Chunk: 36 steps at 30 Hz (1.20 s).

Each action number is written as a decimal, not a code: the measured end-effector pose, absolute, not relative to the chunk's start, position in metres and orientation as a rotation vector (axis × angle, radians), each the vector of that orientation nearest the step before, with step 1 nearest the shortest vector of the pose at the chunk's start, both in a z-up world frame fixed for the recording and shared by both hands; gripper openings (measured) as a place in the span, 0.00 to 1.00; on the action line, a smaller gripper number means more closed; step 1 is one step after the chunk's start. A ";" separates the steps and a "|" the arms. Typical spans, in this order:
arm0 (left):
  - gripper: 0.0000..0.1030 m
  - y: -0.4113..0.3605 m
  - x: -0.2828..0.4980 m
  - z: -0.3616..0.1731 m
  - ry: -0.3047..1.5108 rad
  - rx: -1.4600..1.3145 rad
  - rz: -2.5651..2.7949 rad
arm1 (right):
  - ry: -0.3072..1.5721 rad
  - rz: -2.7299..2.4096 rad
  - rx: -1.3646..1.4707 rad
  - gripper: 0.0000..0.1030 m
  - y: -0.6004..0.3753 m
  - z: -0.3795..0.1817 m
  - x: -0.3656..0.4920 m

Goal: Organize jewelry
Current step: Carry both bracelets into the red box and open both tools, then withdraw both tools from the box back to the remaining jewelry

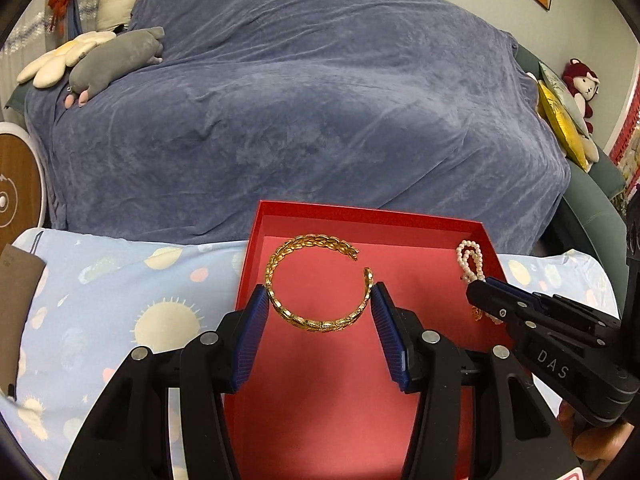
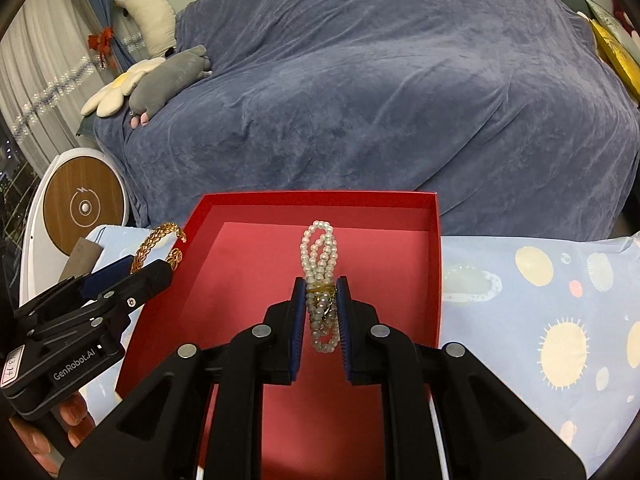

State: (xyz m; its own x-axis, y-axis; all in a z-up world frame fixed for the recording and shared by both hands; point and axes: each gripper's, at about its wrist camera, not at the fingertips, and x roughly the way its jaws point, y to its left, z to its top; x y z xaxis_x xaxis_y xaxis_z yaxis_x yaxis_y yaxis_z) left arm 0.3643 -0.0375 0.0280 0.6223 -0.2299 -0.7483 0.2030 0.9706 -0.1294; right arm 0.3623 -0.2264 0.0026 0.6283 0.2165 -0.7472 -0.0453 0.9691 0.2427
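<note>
An open gold bangle (image 1: 320, 325) sits crosswise between the blue pads of my left gripper (image 1: 320, 291), which is shut on its two sides. It hangs over the open red box (image 1: 360, 216). My right gripper (image 2: 320, 284) is shut on a bundled pearl bracelet (image 2: 320, 248), whose loops stick out past the fingertips above the red box (image 2: 320, 196). In the right wrist view the left gripper (image 2: 148, 276) and bangle (image 2: 154, 242) show by the box's left wall. The left wrist view has the right gripper (image 1: 480, 292) and pearls (image 1: 470, 258) near the right wall.
The box rests on a light-blue cloth (image 1: 120, 300) with sun and planet prints. Behind it is a sofa under a blue blanket (image 1: 320, 100) with plush toys (image 1: 116, 60). A round wood-topped device (image 2: 84, 206) and a brown card (image 1: 16, 300) are at the left.
</note>
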 end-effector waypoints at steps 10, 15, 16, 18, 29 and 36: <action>0.61 -0.037 0.389 0.004 0.869 -0.036 -0.206 | 0.868 0.080 0.124 0.37 -0.233 -0.010 0.376; 0.61 -0.022 0.371 0.001 0.879 -0.064 -0.235 | 0.873 0.093 0.154 0.37 -0.247 -0.011 0.365; 0.61 -0.021 0.366 0.001 0.877 -0.058 -0.239 | 0.872 0.091 0.159 0.37 -0.249 -0.012 0.361; 0.61 -0.023 0.355 0.000 0.867 -0.039 -0.243 | 0.871 0.089 0.174 0.37 -0.251 -0.012 0.354; 0.61 -0.035 0.329 0.018 0.771 0.032 -0.251 | 0.830 0.081 0.273 0.37 -0.258 0.005 0.304; 0.72 -0.013 0.257 0.062 0.750 -0.023 -0.287 | 0.812 0.169 0.123 0.38 -0.251 0.037 0.218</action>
